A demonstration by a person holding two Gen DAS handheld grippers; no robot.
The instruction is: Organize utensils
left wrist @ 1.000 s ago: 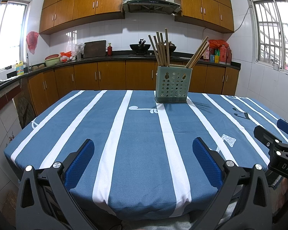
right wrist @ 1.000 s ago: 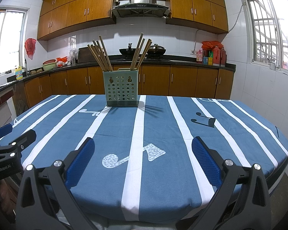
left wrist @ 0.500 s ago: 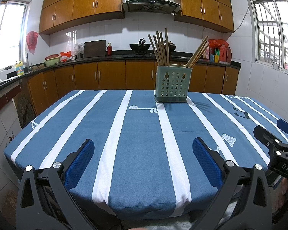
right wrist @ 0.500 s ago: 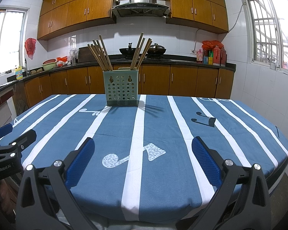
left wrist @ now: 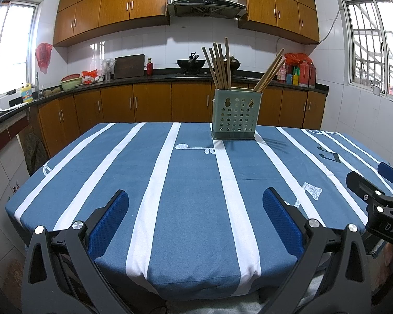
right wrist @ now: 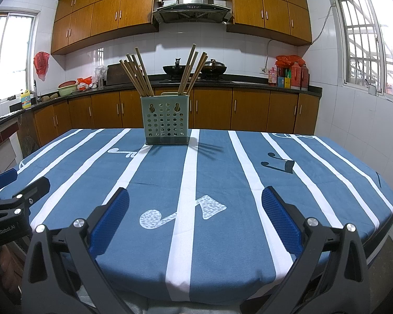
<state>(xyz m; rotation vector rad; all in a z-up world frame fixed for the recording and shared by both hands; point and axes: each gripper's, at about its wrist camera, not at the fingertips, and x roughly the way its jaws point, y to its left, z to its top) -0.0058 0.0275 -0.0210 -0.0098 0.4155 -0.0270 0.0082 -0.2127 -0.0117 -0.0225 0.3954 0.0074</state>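
While both of my grippers hang at the near edge of the bench [left wrist: 186, 209], neither one has anything between its fingers: the left gripper [left wrist: 195, 218] is spread wide and empty, and so is the right gripper [right wrist: 195, 218]. The chopsticks [left wrist: 218, 65] already stand in the green perforated holder [left wrist: 234, 115] at the far side of the bench, well away from me, split into a bigger bundle leaning left and a smaller one leaning right. I see no loose utensil on the striped cloth, so I judge the sorting is either finished or waiting to start.

If I reach in, I should come from above, close on a single stick near its upper end, and lift straight up so the holder does not tip or drag.

My left view shows the right gripper at its right edge and the holder off to the right of centre. My right view shows the left gripper at its left edge, the holder left of centre, and the dark music-note print [right wrist: 277, 163] more fully.
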